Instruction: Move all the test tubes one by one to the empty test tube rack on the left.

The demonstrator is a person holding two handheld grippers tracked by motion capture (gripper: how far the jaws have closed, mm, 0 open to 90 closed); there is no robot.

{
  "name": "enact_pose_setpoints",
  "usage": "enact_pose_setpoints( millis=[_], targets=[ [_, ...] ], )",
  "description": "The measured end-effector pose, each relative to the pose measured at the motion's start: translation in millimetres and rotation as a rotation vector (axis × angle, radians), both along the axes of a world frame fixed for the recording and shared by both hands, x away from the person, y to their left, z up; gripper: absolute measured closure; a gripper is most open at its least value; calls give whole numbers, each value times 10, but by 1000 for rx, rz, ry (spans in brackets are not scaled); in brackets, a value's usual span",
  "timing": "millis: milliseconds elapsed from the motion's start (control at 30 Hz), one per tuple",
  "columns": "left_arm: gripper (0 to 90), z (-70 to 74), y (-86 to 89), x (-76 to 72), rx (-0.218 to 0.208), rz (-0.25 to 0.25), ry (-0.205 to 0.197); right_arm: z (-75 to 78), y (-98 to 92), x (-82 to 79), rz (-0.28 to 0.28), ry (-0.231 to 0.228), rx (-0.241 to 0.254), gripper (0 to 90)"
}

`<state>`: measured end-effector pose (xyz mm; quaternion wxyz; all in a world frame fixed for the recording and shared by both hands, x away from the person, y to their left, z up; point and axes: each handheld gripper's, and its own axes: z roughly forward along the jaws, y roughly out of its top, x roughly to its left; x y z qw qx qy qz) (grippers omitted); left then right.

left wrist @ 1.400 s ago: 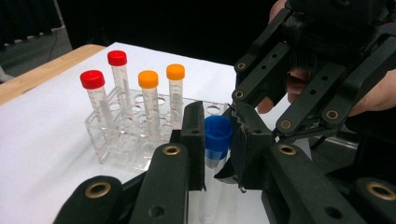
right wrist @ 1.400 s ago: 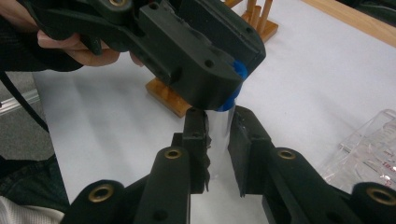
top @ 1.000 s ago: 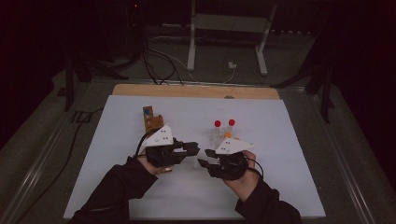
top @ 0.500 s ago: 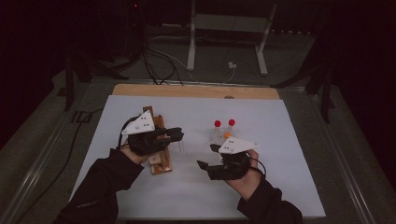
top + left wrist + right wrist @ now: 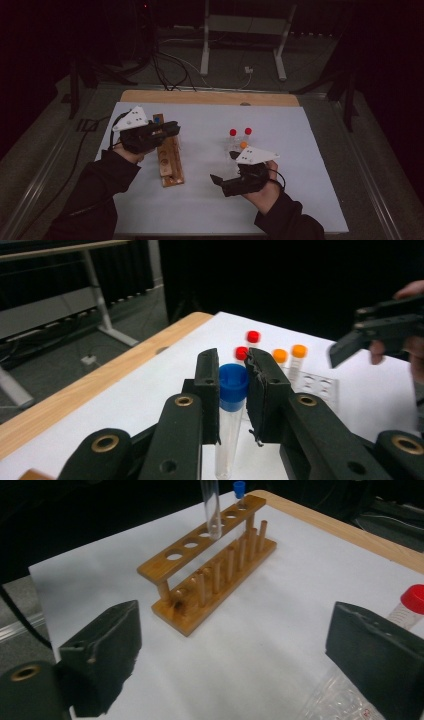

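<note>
In the left gripper view, the left claw is pinching a clear plastic test tube with a blue screw cap. Its two black pads press on the tube just under the ribbed blue cap, one on each side. The tube hangs upright below them, a slim see-through cylinder that looks empty, and its lower end runs out of that view. In the right gripper view the same tube's rounded bottom hangs just above one of the holes in the top bar of the wooden test-tube rack; whether it touches the hole's rim cannot be told.

The right claw sits nearer the person, low on the white worktop, its jaws spread wide with nothing between them; they have just been opening. It is well apart from the rack.

The rack is a long light-brown stand with a row of round holes in its top bar and a row of upright pegs along its base. At its far end stands a second blue-capped tube.

From the high view, the left claw is held over the rack near its far half.

Farther right, two red-capped tubes and an orange-capped one stand in a clear plastic holder. Beyond the white sheet runs a wooden worktop edge.
</note>
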<state>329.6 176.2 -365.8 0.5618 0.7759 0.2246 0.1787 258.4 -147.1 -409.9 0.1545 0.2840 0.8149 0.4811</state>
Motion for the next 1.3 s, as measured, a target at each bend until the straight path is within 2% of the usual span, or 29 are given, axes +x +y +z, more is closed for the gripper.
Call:
enact_pose_setpoints(
  millis=[100, 200, 400, 667, 1033, 1300],
  targets=[
    [778, 8, 75, 51, 7, 32, -2, 1, 0, -7, 20, 4, -2, 0],
    [778, 12, 152, 99, 8, 64, -4, 5, -2, -13, 28, 1, 7, 0],
    [778, -11, 302, 222, -1, 128, 7, 15, -13, -18, 23, -13, 19, 0],
    [778, -38, 396, 386, 15, 206, -2, 21, -28, -15, 12, -29, 26, 0],
    [778, -185, 419, 581, 18, 258, 18, 23, -39, -10, 15, -27, 25, 0],
    [779, -343, 428, 614, 20, 279, 34, 23, -50, -10, 16, -26, 30, 0]
  ],
)
